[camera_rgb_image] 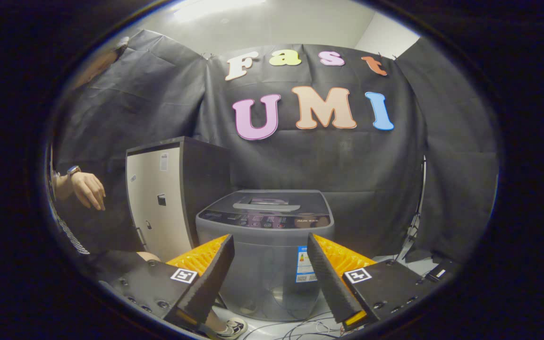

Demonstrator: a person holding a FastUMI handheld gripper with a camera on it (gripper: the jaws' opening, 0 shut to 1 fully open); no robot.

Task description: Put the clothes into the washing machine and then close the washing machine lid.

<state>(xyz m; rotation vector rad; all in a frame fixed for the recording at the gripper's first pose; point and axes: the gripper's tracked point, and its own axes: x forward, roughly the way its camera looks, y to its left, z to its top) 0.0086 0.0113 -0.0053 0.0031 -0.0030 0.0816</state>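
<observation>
My black-and-orange tongs (pixel 269 264) are spread wide and empty; the small grey top-loading washing machine (pixel 265 245) stands straight ahead beyond them on the floor, its dark lid (pixel 272 202) lying flat and shut.

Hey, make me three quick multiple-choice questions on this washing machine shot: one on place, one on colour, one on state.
1. Where is the washing machine?
A. beyond the fingers, showing through the gap between them
B. gripped between the fingers
C. on top of the cabinet

2. What colour is the cabinet door?
A. red
B. cream
C. blue

3. How is the gripper?
A. shut on clothes
B. shut on the lid
C. open, holding nothing

Answers: 1 A, the machine stands ahead of both fingers. 2 B, its front panel is pale. 3 C, the fingers stand apart.
</observation>
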